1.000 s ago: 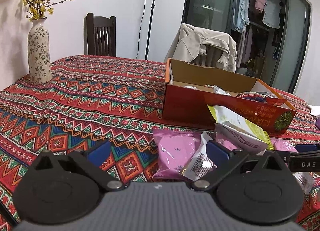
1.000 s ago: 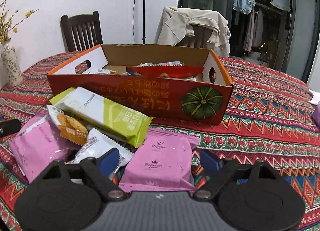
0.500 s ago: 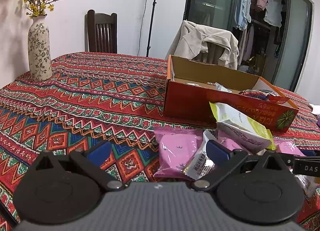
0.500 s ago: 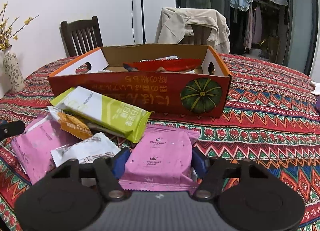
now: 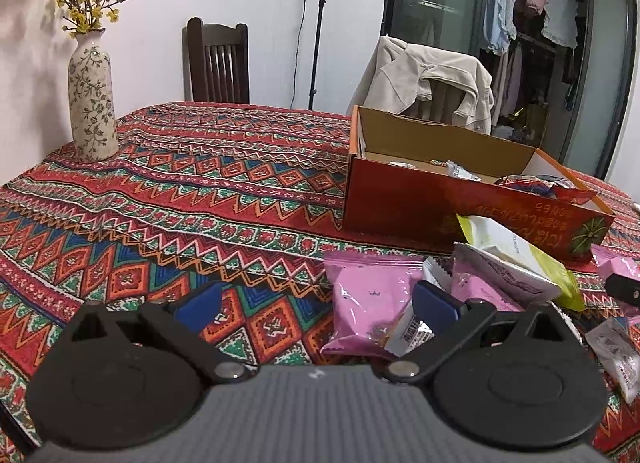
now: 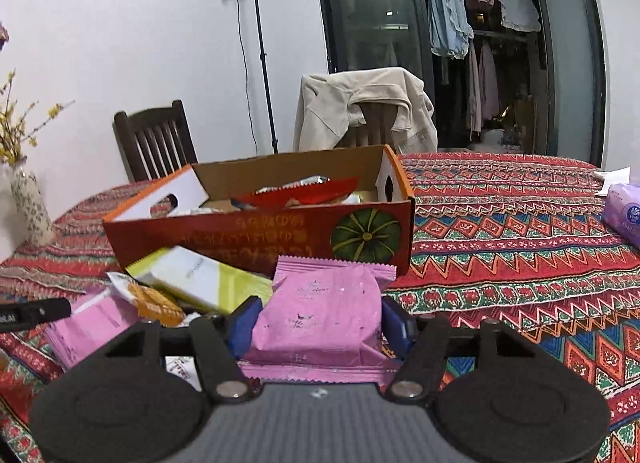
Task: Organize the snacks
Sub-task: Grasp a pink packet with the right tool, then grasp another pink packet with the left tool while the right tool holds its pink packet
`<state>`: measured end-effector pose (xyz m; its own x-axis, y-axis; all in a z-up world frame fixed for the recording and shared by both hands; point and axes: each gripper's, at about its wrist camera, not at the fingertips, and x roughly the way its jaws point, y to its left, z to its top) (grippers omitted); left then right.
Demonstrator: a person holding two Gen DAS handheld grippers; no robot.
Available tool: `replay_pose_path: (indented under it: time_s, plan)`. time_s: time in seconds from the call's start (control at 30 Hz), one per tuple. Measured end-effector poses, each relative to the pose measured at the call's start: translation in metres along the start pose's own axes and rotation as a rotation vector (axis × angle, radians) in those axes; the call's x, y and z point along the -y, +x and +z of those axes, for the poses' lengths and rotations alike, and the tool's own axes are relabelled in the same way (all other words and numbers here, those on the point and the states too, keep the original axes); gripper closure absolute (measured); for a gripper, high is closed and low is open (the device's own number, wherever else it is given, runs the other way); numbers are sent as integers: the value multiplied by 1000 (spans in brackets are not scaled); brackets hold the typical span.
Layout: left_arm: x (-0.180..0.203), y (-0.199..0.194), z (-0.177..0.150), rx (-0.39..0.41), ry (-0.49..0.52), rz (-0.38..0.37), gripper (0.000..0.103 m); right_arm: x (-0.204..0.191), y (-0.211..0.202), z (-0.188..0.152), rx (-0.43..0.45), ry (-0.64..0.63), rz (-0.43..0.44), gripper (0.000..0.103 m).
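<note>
My right gripper (image 6: 320,321) is shut on a pink snack packet (image 6: 320,311) and holds it lifted above the tablecloth, in front of the orange cardboard box (image 6: 256,231). The box holds several snacks, a red wrapper (image 6: 308,193) on top. A pile of loose snacks lies left of it: a green-white packet (image 6: 200,279), an orange-white one (image 6: 148,299), another pink one (image 6: 92,327). My left gripper (image 5: 316,303) is open and empty, low over the cloth, with a pink packet (image 5: 368,295) by its right finger. The box (image 5: 408,203) stands beyond.
A flowered vase (image 5: 92,99) stands at the table's far left. Two chairs (image 5: 218,63) stand behind the table, one draped with a beige jacket (image 6: 364,107). A purple tissue pack (image 6: 624,215) lies at the right edge. A light stand (image 6: 256,43) stands by the wall.
My right gripper closed on the pink packet and lifted it up off the table. My left gripper stayed open and shifted only slightly.
</note>
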<state>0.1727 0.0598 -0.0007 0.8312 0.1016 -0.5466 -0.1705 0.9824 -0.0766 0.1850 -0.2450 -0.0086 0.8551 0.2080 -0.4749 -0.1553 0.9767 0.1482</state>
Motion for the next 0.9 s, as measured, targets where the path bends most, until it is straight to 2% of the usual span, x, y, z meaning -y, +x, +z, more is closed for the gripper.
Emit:
replay_pose_path:
  time_s: [0.6, 0.8, 0.9]
  plan:
    - [37, 11, 18, -84, 118, 5, 0, 5, -11, -1, 46, 25, 23, 40]
    - [45, 0, 20, -59, 100, -16, 0, 5, -12, -1, 44, 29, 23, 39]
    - [55, -10, 20, -38, 126, -35, 0, 5, -12, -1, 48, 30, 23, 39]
